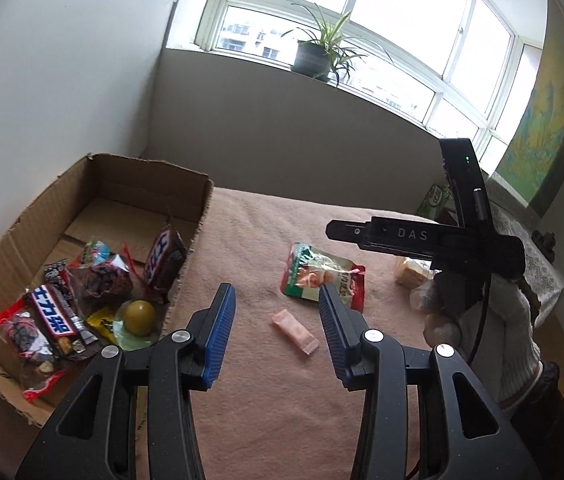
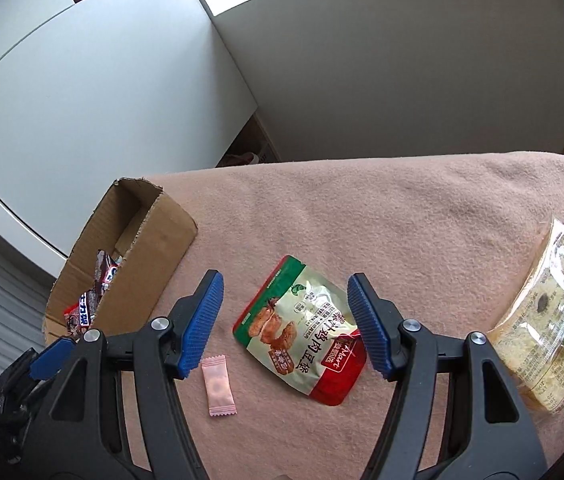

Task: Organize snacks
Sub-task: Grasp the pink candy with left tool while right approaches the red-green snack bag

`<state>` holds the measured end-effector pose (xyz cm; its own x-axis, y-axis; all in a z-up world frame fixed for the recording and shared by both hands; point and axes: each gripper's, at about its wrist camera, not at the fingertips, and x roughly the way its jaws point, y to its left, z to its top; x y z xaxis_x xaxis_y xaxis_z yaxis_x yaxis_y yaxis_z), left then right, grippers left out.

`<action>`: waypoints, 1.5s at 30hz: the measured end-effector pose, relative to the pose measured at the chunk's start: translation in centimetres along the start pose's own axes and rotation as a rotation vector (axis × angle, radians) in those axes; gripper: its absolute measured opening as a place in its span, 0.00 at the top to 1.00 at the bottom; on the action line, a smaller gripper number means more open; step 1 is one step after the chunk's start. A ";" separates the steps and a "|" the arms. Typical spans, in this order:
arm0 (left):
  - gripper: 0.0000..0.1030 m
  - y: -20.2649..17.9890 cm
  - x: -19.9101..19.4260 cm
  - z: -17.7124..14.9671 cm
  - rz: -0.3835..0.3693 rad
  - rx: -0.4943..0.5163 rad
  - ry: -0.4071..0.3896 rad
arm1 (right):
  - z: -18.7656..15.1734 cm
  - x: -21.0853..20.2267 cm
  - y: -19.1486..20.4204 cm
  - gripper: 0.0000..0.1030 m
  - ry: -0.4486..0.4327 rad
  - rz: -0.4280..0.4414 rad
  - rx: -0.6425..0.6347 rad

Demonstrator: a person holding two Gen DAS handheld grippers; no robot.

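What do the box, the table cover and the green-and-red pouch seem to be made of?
Box: brown corrugated cardboard, matte, ragged edges.
Cover: pink fabric, probably fleece; fuzzy nap.
Pouch: printed plastic film, probably; glossy.

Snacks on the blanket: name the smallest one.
The pink sachet, a slim plain wrapper beside the much larger green-and-red pouch and the clear cake pack.
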<state>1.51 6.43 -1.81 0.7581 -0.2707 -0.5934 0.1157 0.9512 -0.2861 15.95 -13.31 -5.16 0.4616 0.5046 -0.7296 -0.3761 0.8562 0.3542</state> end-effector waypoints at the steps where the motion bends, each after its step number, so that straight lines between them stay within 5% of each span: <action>1: 0.59 -0.7 0.7 -0.3 -0.002 0.014 0.019 | -0.1 0.2 -0.4 0.35 0.008 0.006 0.009; 9: 0.59 -1.4 5.3 -2.1 0.017 0.003 0.156 | 0.1 1.6 -1.4 0.35 0.044 0.015 0.022; 27: 0.59 -2.3 8.2 -2.5 0.073 0.023 0.203 | -0.6 2.6 -3.1 0.35 0.141 0.096 0.070; 38: 0.59 -2.4 9.5 -2.2 0.069 0.017 0.221 | -1.3 2.3 -2.3 0.35 0.136 0.019 -0.032; 40: 0.59 -2.6 9.6 -2.2 0.088 0.027 0.220 | -1.3 2.4 -2.1 0.26 0.134 0.019 -0.043; 45: 0.83 -2.0 9.5 -2.3 0.126 0.032 0.213 | -1.8 2.5 -0.5 0.12 0.119 -0.008 -0.125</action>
<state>7.00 1.62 -8.63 0.6155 -0.1719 -0.7692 0.0522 0.9827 -0.1779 15.88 -12.71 -8.22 0.3691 0.4746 -0.7991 -0.4733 0.8359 0.2778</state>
